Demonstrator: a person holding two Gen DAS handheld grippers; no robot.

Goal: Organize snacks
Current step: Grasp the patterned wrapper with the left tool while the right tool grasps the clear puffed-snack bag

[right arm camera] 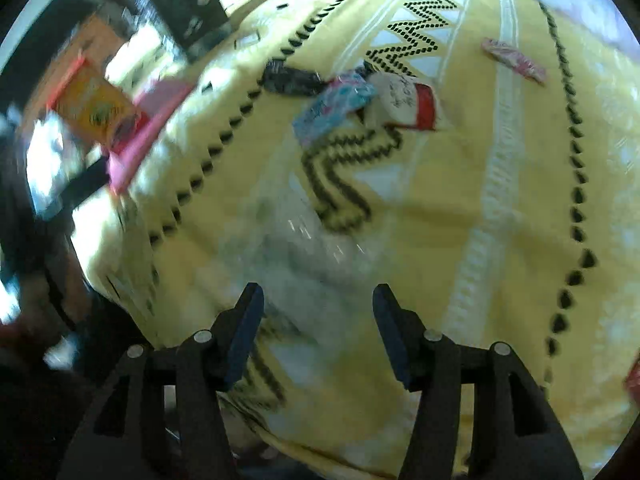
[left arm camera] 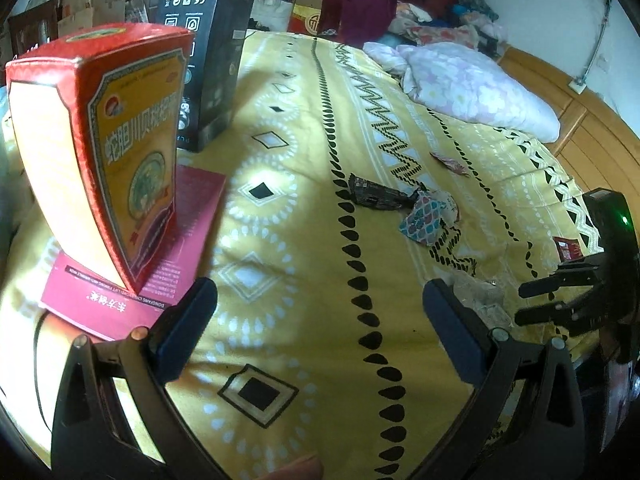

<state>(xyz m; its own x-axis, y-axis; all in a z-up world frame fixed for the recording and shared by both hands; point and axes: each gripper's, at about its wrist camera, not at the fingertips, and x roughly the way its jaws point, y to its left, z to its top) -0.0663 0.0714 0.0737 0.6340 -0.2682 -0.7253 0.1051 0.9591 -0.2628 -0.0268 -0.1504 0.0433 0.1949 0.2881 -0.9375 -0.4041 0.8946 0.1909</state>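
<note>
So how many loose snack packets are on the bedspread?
5: black packet, scale-patterned packet and white-red packet clustered mid-bed; red one beyond; another far right. More may be hidden.

Red-and-yellow box: Chinese title, "蛇胆川贝枇杷".
Flat magenta box: "东方", upside down; small print illegible.
Black carton: white pictogram icons.

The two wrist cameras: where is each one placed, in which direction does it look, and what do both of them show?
Left wrist: sits behind the open left gripper, looking slantwise down across the yellow bedspread to the pillow; its own fingers show, and the right gripper at the right edge.
Right wrist: sits behind the open right gripper, looking steeply down at the bedspread, blurred; only its own fingers show.
Shared: the red-and-yellow box on the pink booklet, the black packet, the scale-patterned packet.
</note>
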